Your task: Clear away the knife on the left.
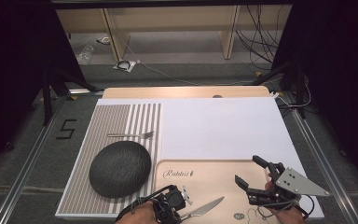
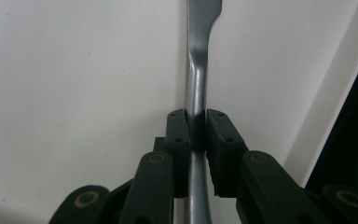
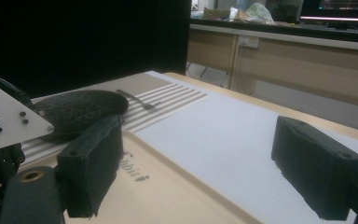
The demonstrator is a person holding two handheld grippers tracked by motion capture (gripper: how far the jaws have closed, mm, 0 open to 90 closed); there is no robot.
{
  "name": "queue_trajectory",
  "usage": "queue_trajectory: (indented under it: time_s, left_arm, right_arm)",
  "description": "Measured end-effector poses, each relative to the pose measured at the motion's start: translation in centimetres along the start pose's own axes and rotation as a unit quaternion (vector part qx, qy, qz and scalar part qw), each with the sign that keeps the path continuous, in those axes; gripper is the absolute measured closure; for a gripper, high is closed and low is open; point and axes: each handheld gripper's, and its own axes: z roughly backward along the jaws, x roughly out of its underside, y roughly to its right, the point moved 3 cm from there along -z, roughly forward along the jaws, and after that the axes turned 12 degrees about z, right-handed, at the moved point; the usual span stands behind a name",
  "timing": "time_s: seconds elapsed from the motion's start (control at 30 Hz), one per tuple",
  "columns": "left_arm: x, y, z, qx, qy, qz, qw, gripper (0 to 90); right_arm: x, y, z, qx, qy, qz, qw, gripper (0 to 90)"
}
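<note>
knife (image 1: 204, 208) handle sits pinched between the pads of the left gripper (image 1: 182, 211), jaws drawn in close around the slim steel shank, and that is the whole grip: nothing else is in them. in the left gripper view the knife (image 2: 196, 93) runs straight out ahead of the jaws, its long axis in line with the gripper's own reach, the handle passing back between the pads toward the hand and the blade widening at the far end. from the high view that axis slants away from the left gripper, up and toward the right gripper (image 1: 252, 173), with the blade tip over the wooden tray (image 1: 205, 179) just beyond the left jaws.

right gripper hangs over the far corner of the tray with its jaws spread wide and nothing between them; it is apart from the knife tip, so the left hand is plainly the one in charge.

black plate (image 1: 120, 168) lies to the outer side of the left gripper on the striped placemat (image 1: 81, 186), and the fork (image 1: 131, 135) lies beyond the plate, farther off still. i'd judge the coming move turns on swinging the knife's axis round, since it now points away from the plate rather than alongside it.
</note>
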Motion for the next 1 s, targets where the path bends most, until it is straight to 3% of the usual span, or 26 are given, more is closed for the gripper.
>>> queue_trajectory:
  time_s: [0.07, 0.17, 0.2, 0.27, 0.4, 0.5, 0.7, 0.87, 1.0]
  left_arm:
    - [-0.1, 0.0, 0.1, 0.001, 0.007, 0.004, 1.0, 75.9]
    - [-0.4, 0.2, 0.8, -0.001, 0.026, 0.007, 0.9996, 51.9]
    - [-0.5, 0.3, 1.0, -0.004, 0.034, 0.004, 0.9994, 48.0]
    - [-0.6, 0.4, 1.4, 0.001, 0.047, 0.005, 0.9989, 42.6]
    - [-0.7, 0.3, 1.7, -0.003, 0.064, -0.001, 0.998, 41.9]
    - [-0.8, 0.3, 1.7, -0.005, 0.075, -0.009, 0.9972, 47.2]
    - [-1.0, 0.9, 1.4, -0.003, 0.099, -0.033, 0.9945, 66.5]
    - [-1.1, 1.4, 1.0, -0.005, 0.109, -0.051, 0.9928, 81.3]
    - [-1.1, 1.8, 0.3, -0.001, 0.107, -0.059, 0.9925, 88.2]
  right_arm:
    - [0.0, 0.0, 0.0, -0.001, 0.0, 0.001, 1.0, 17.5]
    - [0.0, -0.1, 0.0, -0.003, 0.0, 0.001, 1.0, 17.7]
    - [0.0, -0.1, 0.0, -0.003, 0.0, 0.001, 1.0, 17.7]
    - [0.0, -0.1, 0.0, -0.003, 0.0, 0.001, 1.0, 17.7]
    - [0.0, -0.1, 0.0, -0.003, 0.001, 0.001, 1.0, 17.7]
    - [0.0, -0.1, 0.0, -0.003, 0.001, 0.0, 1.0, 17.8]
    - [-0.1, -0.1, 0.0, -0.002, 0.002, 0.001, 1.0, 17.8]
    - [-0.1, -0.1, 0.0, -0.002, 0.002, 0.001, 1.0, 17.8]
    - [-0.1, -0.1, 0.0, -0.002, 0.002, 0.001, 1.0, 17.8]
